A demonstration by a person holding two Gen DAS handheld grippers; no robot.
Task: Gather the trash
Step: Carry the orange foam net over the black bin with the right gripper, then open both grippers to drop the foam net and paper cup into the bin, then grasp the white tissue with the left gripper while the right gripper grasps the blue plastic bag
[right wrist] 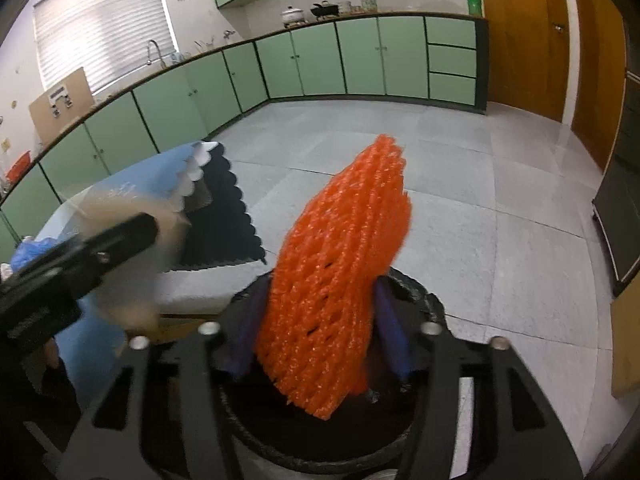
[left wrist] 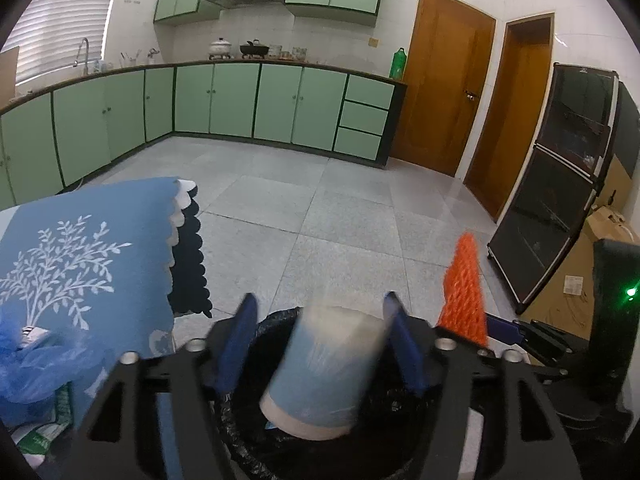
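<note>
A blue and white paper cup (left wrist: 324, 368) is blurred between my left gripper's (left wrist: 322, 320) blue fingers, tilted over the black-lined trash bin (left wrist: 276, 328). The fingers stand a little off its sides, so the left gripper looks open. My right gripper (right wrist: 320, 300) is shut on an orange foam fruit net (right wrist: 340, 272), held upright over the same bin (right wrist: 416, 292). The net also shows in the left wrist view (left wrist: 464, 288). The cup and left gripper appear blurred at the left of the right wrist view (right wrist: 132, 248).
A table with a blue leaf-print cloth (left wrist: 80, 248) stands left of the bin, with a blue plastic bag (left wrist: 36, 360) and a green wrapper (left wrist: 44, 432) on it. Green kitchen cabinets (left wrist: 240, 100) line the far walls. A black glass cabinet (left wrist: 560, 184) and cardboard box stand right.
</note>
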